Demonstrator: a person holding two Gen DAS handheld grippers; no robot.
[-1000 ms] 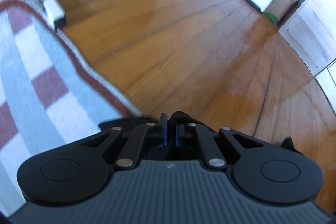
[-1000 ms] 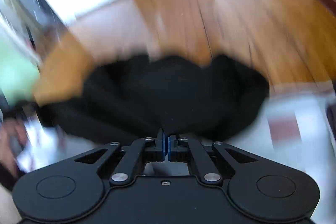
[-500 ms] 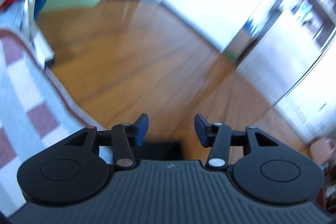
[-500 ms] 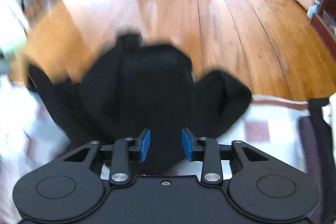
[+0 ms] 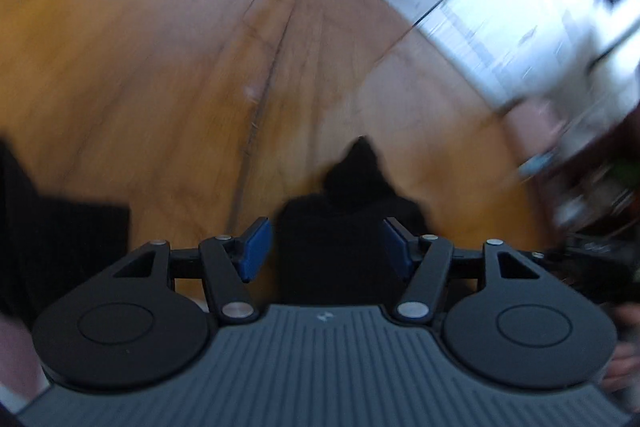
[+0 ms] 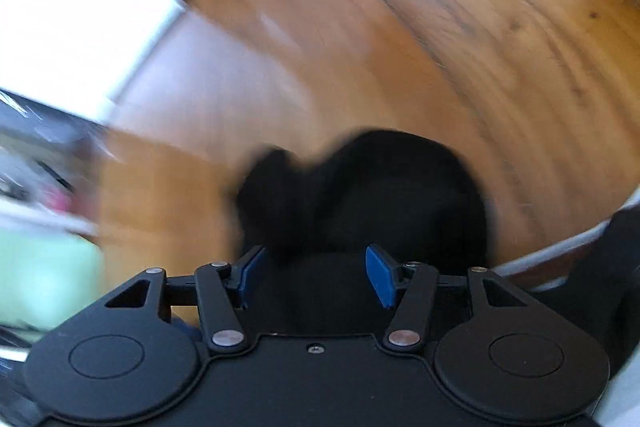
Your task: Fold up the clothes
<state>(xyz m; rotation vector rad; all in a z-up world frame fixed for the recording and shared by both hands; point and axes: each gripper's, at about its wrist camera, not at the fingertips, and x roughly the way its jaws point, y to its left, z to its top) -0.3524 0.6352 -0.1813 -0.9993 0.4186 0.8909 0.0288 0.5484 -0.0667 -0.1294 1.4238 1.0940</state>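
Observation:
A black garment (image 5: 352, 211) lies bunched beyond my left gripper (image 5: 326, 247), and its dark cloth shows in the gap between the blue pads (image 5: 254, 247). The left jaws are opening and the pads do not press on the cloth. In the right wrist view the same black garment (image 6: 372, 195) sits as a rounded heap in front of my right gripper (image 6: 314, 273). Its jaws are opening too, blue pads (image 6: 380, 277) apart, with cloth seen between them but not pinched. Both views are blurred by motion.
Wooden floor (image 5: 140, 47) fills most of both views. Another piece of black cloth (image 5: 48, 239) lies at the left of the left wrist view. White furniture (image 5: 520, 7) stands at the upper right there. A pale rail (image 6: 560, 247) and a green surface (image 6: 44, 275) edge the right wrist view.
Both grippers went from shut to open and let go of the black garment. Both views swung across the floor; the checked blanket left the left wrist view.

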